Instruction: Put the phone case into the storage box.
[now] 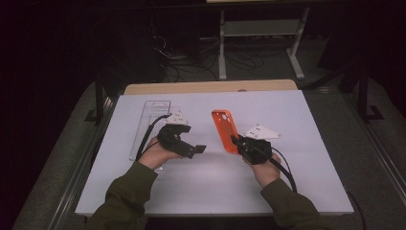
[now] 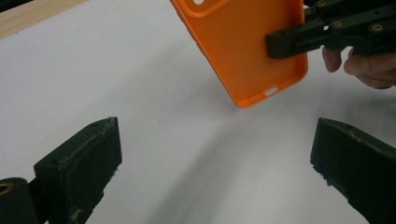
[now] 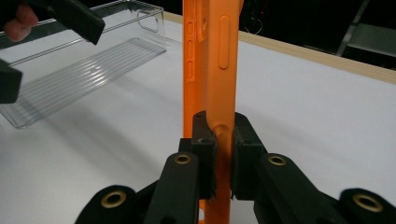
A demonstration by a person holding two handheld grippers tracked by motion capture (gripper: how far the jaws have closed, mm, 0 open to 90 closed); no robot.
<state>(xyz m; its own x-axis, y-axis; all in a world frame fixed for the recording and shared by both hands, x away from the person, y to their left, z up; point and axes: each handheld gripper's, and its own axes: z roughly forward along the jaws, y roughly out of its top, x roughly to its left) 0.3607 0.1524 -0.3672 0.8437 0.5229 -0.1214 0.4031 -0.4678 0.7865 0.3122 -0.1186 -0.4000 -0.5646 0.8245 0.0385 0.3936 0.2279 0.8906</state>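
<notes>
Right gripper: its two black jaws are pressed against the orange phone case, one pad on each face of the case's wall, as its own view shows.
Grip point: near one long edge of the phone case, toward the end closest to the person; in the left gripper view a jaw of the right gripper lies across the inside of the case close to its lower corner.
Phone case: held off the white table top, slanting away from the right gripper toward the far side; hollow side faces the left gripper, button cut-outs run along the edge seen in the right gripper view.
Left gripper: jaws spread wide with nothing between them; it points toward the right gripper, and the case hangs beyond its tips, apart from them.
Clear plastic tray: lies flat on the table, on the far side of the left gripper from the case, partly under the left hand.
Right hand: wraps the gripper body just behind the case.
</notes>
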